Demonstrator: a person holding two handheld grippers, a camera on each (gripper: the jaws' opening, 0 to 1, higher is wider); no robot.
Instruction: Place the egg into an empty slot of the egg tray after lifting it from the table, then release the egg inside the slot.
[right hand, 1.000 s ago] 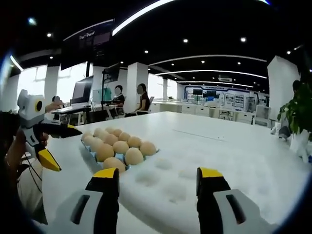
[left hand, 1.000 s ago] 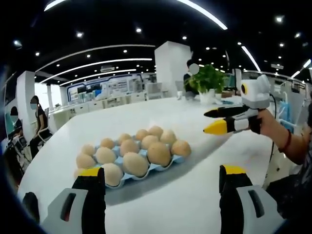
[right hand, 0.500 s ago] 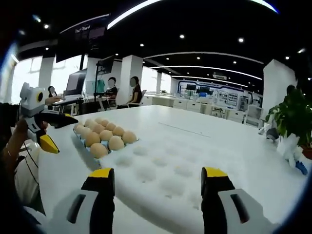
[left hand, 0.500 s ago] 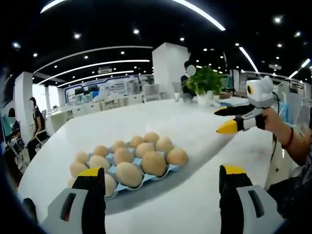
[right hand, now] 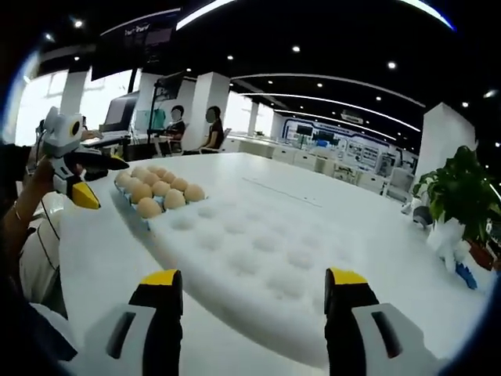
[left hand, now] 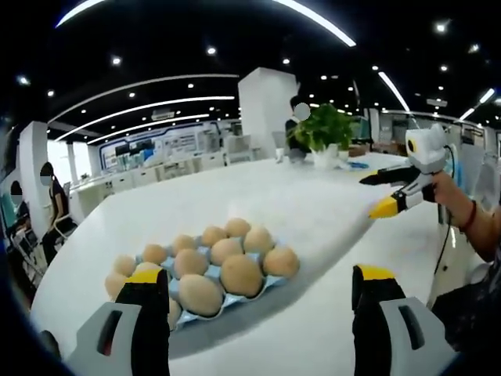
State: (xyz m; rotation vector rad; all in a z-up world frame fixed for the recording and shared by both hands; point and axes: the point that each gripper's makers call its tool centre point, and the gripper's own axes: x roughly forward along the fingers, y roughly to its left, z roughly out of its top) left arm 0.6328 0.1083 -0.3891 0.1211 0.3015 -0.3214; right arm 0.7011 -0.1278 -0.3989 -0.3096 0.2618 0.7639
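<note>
In the left gripper view, the left gripper (left hand: 262, 313) stood with its jaws wide apart and nothing between them, above the white table (left hand: 313, 211). The blue egg tray (left hand: 205, 270) lay just ahead, with brown eggs (left hand: 241, 274) in it; I could not find a free slot from this side. The right gripper (left hand: 399, 192) hovered at the far right, jaws parted and empty.

In the right gripper view, the right gripper (right hand: 252, 313) was also open over a white dimpled sheet (right hand: 258, 254). The egg tray (right hand: 149, 192) sat beyond the sheet, near the left gripper (right hand: 74, 176). A loose egg on the table I could not make out.

An egg is probably light, smooth and fragile, so the jaws should close gently across its middle.
</note>
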